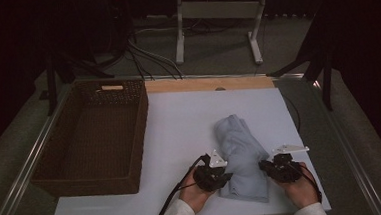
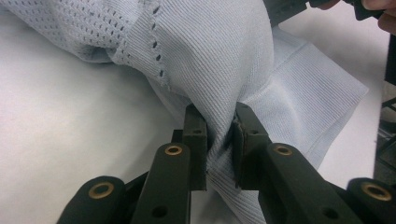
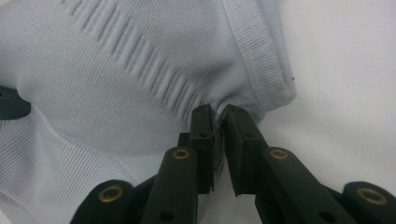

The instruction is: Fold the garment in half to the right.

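Left gripper (image 1: 217, 175) sits at the near edge of the white table top (image 1: 179, 123), held in the person's left hand (image 1: 196, 190). Jaws pinched narrow on a fold of the pale blue knit garment (image 1: 241, 154); in the left gripper view the cloth (image 2: 219, 60) bunches up between the two black pads (image 2: 195, 135) and rises away from them in a ridge. Garment's ribbed hem spreads flat to the right in that view.

Right gripper (image 1: 277, 170) at the near right, held in the right hand (image 1: 299, 188). Jaws almost together. Right gripper view: pads (image 3: 203, 128) closed on the edge of the garment (image 3: 116, 84) just beside a ribbed band, thin layer of cloth caught between them. Fabric puckers at the tips.

Garment lies bunched lengthwise, near-centre-right of the table top, running from between the two grippers toward the far side. Its near end sits between the grippers, left gripper on its left edge, right gripper on its right edge. Near end is the wider part; far end is narrower and rounded.

Brown wicker basket (image 1: 46, 161) stands on the left side of the table top, well apart from garment and both grippers. A wooden strip (image 1: 212, 83) runs along the far edge.
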`<control>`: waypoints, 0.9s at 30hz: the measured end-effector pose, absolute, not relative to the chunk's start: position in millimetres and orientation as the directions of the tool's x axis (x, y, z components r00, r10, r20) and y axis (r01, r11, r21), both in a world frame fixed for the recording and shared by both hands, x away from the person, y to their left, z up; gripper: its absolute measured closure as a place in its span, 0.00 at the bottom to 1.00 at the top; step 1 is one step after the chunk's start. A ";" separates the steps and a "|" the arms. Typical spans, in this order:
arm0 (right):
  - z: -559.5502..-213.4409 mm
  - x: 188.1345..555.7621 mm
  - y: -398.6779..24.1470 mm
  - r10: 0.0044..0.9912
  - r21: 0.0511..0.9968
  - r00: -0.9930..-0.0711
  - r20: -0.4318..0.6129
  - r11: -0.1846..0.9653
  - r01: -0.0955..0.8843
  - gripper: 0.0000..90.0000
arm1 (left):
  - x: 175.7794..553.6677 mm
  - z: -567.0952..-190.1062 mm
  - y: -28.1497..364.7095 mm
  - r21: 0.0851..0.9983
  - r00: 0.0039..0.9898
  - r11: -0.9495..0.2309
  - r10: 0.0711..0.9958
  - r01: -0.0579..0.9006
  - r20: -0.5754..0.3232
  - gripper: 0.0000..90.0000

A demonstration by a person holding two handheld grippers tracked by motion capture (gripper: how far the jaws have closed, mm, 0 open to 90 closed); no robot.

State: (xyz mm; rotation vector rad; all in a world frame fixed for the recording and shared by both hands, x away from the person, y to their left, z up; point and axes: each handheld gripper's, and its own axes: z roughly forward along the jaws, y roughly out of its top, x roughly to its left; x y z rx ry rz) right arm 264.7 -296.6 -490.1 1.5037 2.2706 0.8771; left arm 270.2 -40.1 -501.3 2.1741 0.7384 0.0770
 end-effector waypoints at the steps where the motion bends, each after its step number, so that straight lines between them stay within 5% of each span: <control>1: -490.3 266.1 -295.7 0.902 0.622 -0.420 0.098 0.274 0.734 0.91 | 270.6 -501.0 -39.6 0.726 0.824 -0.490 0.535 0.482 -0.186 0.88; 27: -494.1 305.9 -248.4 0.878 0.637 -0.464 0.115 0.294 0.713 0.94 | 283.4 -496.4 2.2 0.731 0.759 -0.442 0.632 0.520 -0.158 0.88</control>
